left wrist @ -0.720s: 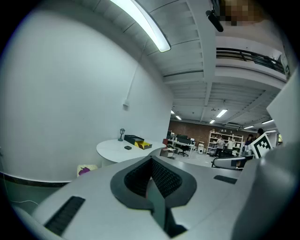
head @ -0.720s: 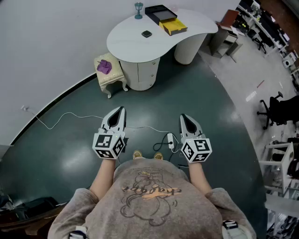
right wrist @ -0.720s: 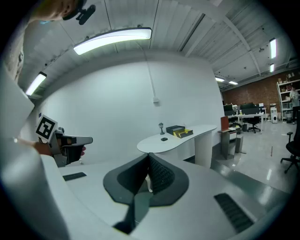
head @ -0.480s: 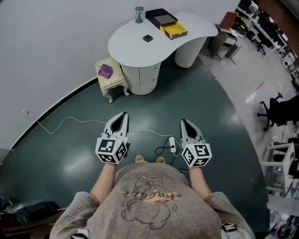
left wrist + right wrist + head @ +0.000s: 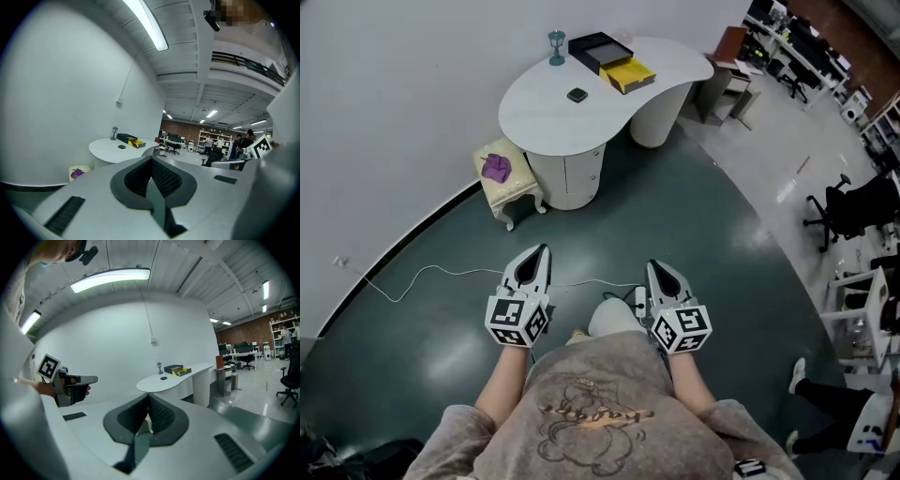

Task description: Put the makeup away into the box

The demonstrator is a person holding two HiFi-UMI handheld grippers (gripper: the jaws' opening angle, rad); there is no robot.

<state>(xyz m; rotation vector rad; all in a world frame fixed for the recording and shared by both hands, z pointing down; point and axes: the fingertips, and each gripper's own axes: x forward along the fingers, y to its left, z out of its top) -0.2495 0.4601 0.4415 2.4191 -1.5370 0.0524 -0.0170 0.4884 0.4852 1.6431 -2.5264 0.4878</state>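
**Approach step, before any pick.** The person stands on the dark floor, well apart from the white table (image 5: 546,114) at the far side. The left gripper (image 5: 536,255) and right gripper (image 5: 660,272) are held near the body, aimed toward the table and slightly downward. Each has its jaws fully together with nothing between them.

The makeup (image 5: 577,95), a small dark flat piece, lies near the table's middle, apart from the box (image 5: 600,50) at the far edge. A yellow tray (image 5: 628,75) sits just beside the box, on its near-right side.

The makeup looks roughly square, and at this range its long axis cannot be told. The box appears open upward, with its long axis running far-left to near-right.

Next move, as judged: walk up to the table, then spread one gripper's jaws over the makeup.
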